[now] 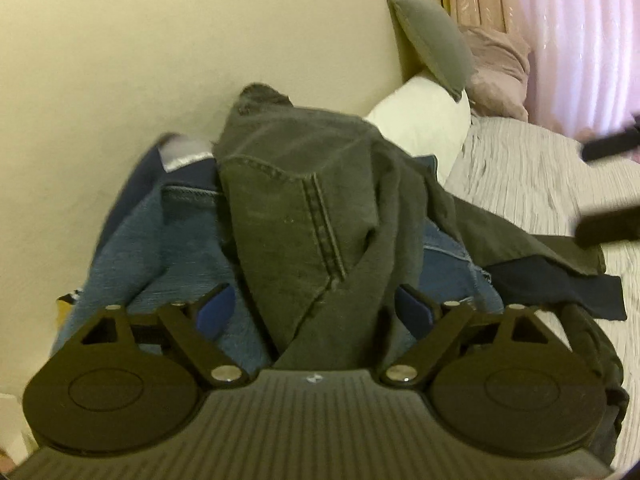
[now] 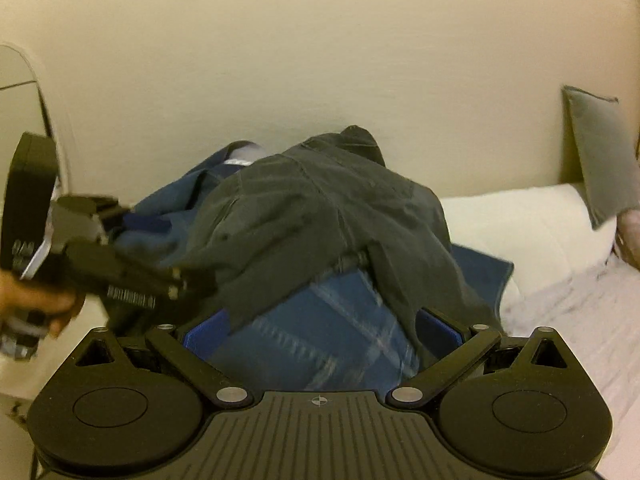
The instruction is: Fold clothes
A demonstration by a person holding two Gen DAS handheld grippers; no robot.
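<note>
Pile of clothes [image 1: 304,216] sits heaped on the bed [image 1: 520,184] against the cream wall [image 1: 120,60]. We count at least 3 garments: dark grey-green trousers [image 2: 320,208] on top, blue jeans [image 2: 332,320] under them, a navy piece [image 1: 560,284] trailing to the side. None looks folded or laid flat, and we see no finished stack. We judge the task at its very start: 1 garment must first be picked out, spread, then folded, and the rest after it.

Left gripper [image 1: 316,304]: angled down at the heap, jaws spread wide, blue pads [image 1: 218,308] either side of a hanging fold of the grey-green trousers. Cloth lies between them, but the pads do not press on it. In the right wrist view it comes in from the left, a hand [image 2: 44,304] behind it.

Right gripper [image 2: 320,328]: also tilted down at the pile, jaws spread, pads [image 2: 204,330] over the jeans, nothing pinched.

White pillow [image 1: 424,120] and grey cushion [image 1: 432,44] lie beyond the pile, clear of it. Both views are blurred.
</note>
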